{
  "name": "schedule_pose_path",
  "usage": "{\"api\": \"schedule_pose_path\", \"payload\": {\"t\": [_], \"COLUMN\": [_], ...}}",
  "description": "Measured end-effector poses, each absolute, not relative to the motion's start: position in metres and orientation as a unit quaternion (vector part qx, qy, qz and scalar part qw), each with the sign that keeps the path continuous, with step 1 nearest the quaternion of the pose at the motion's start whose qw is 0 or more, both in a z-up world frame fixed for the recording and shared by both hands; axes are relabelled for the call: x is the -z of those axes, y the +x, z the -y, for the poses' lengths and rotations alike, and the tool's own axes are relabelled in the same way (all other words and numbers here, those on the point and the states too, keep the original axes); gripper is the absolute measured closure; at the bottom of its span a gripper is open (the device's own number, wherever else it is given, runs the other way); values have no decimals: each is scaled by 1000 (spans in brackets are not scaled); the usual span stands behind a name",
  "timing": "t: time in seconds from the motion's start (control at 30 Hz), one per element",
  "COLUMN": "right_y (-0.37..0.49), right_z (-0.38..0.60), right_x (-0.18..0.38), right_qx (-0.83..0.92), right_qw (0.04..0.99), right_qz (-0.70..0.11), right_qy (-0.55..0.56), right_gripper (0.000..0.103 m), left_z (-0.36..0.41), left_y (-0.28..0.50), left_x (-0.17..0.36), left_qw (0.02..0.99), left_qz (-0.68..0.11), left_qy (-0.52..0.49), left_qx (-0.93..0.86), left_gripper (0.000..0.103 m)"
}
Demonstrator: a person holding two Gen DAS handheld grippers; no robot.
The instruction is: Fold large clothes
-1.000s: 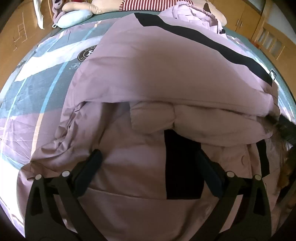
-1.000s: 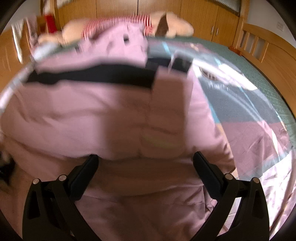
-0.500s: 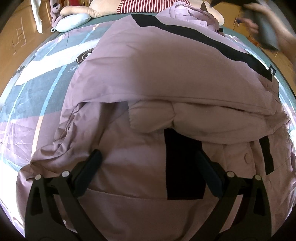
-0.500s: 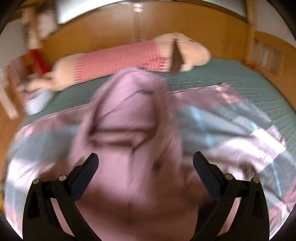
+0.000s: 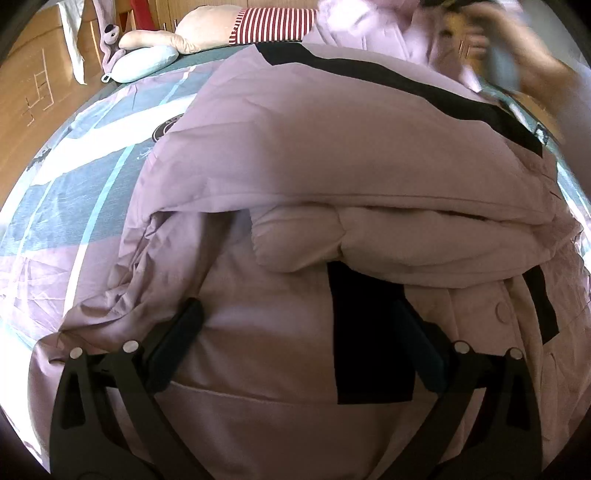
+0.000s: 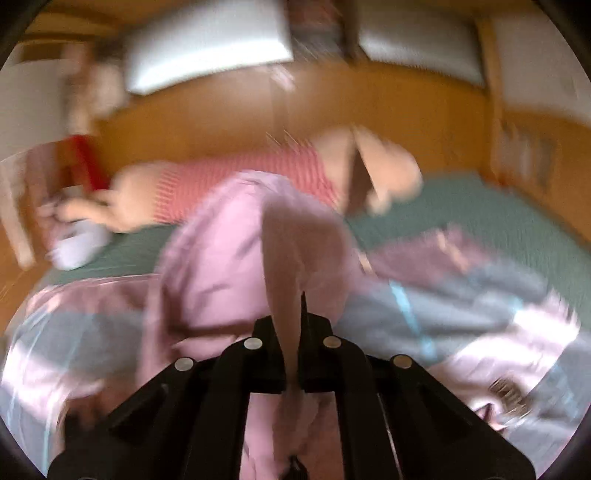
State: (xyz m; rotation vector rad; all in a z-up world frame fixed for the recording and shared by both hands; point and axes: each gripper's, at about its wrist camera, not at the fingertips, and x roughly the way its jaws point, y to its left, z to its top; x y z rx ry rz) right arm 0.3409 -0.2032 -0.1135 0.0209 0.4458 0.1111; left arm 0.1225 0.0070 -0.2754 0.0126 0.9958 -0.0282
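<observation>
The right hand-held gripper [image 6: 293, 354] was wide open before. Now it has shut on a fold of the pink coat [image 6: 229, 258] and lifted it up.

A bed fills most of both views, covered by a patterned sheet [image 5: 70, 192] in blocks of grey-blue, white and pale lilac, with thin turquoise lines and a round dark emblem [image 5: 167, 127]. Beyond the sheet lies a green cover [image 6: 491, 214]. Along the far edge of the bed lies a long cream plush toy [image 5: 207, 26] in a red-and-white striped shirt [image 5: 275, 26]. Near its limb rests a pale blue cushion [image 5: 144, 62], with a small lilac plush [image 5: 110, 35] just behind it. Wooden cabinets [image 5: 33, 81] stand beside the bed. In the blurred right wrist view, wooden panelling [image 6: 288, 110] runs behind the toy.
</observation>
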Motion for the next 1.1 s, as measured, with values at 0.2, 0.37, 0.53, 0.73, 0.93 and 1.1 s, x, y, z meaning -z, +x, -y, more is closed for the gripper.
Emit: {"api": "schedule_pose_path", "payload": {"t": [0.2, 0.37, 0.53, 0.73, 0.93, 1.1], "right_y": [168, 134, 103, 103, 107, 113], "right_z": [252, 308, 362, 320, 207, 161], "right_x": [107, 162, 155, 134, 128, 166], "right_qx": [-139, -89, -1, -106, -180, -181], "right_qw": [966, 929, 936, 921, 910, 890], "right_qz": [-213, -355, -350, -352, -371, -409], "right_qy": [-42, -45, 24, 130, 39, -93], "right_gripper": [99, 90, 9, 7, 6, 23], "left_z": [-7, -14, -42, -62, -48, -56], "left_y": [125, 125, 120, 122, 125, 126], "left_x": [272, 262, 242, 242, 250, 252], "left_qw": [872, 868, 861, 849, 850, 843], "left_qz": [-488, -496, -490, -491, -507, -511], "left_qy": [0, -34, -134, -192, -143, -162], "left_qx": [13, 11, 30, 28, 27, 38], "left_gripper": [2, 2, 2, 2, 2, 2]}}
